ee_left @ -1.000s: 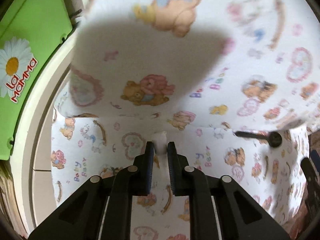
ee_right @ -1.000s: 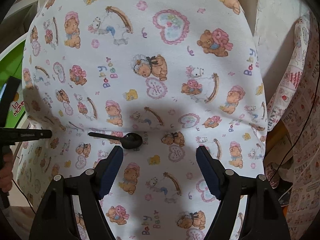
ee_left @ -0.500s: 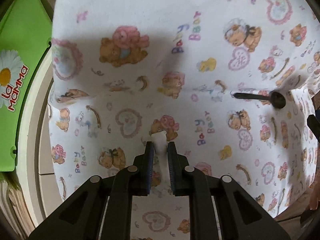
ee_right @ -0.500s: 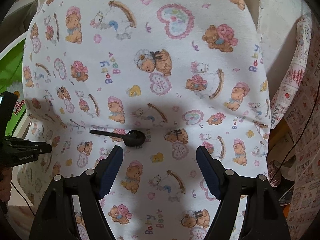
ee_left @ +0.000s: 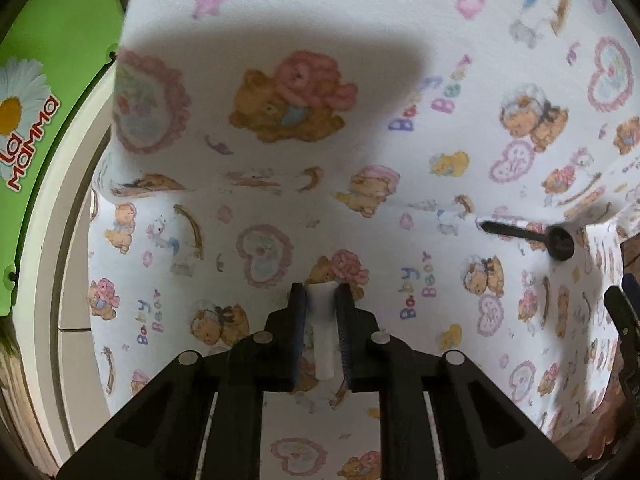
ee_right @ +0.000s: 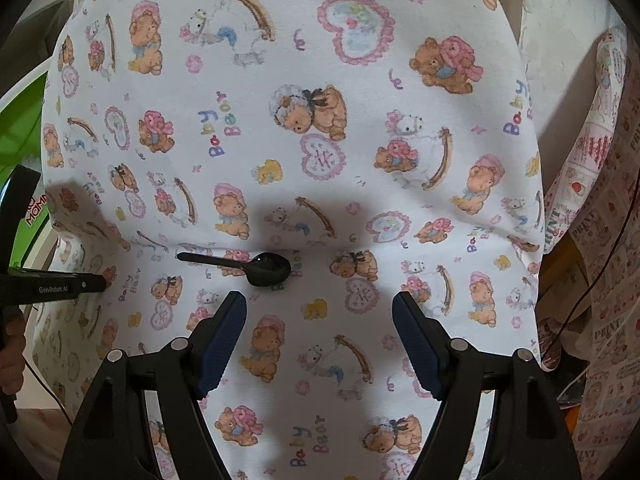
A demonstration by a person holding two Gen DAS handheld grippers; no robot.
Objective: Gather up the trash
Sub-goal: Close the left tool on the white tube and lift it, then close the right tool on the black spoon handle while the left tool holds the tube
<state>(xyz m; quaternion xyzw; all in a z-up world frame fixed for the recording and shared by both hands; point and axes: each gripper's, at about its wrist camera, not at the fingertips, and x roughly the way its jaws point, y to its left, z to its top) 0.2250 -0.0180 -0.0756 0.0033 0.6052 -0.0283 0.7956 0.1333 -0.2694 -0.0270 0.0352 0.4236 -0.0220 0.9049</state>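
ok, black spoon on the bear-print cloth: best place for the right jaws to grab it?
Grip the spoon mid-handle, coming from above with the open right gripper. It lies flat; the thin straight handle points left, the bowl is rounder, so close across the handle.

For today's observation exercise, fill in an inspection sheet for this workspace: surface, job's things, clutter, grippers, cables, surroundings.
Surface: cloth printed with teddy bears and hearts, creased across the middle.
Job's things: black plastic spoon lying on the cloth; white strip held upright.
Clutter: nothing seen.
Grippers: left gripper shut on the white strip; right gripper open, hovering near the spoon's bowl.
Cables: thin dark cable at the right edge.
Surroundings: green panel with a daisy; patterned fabric on the right.
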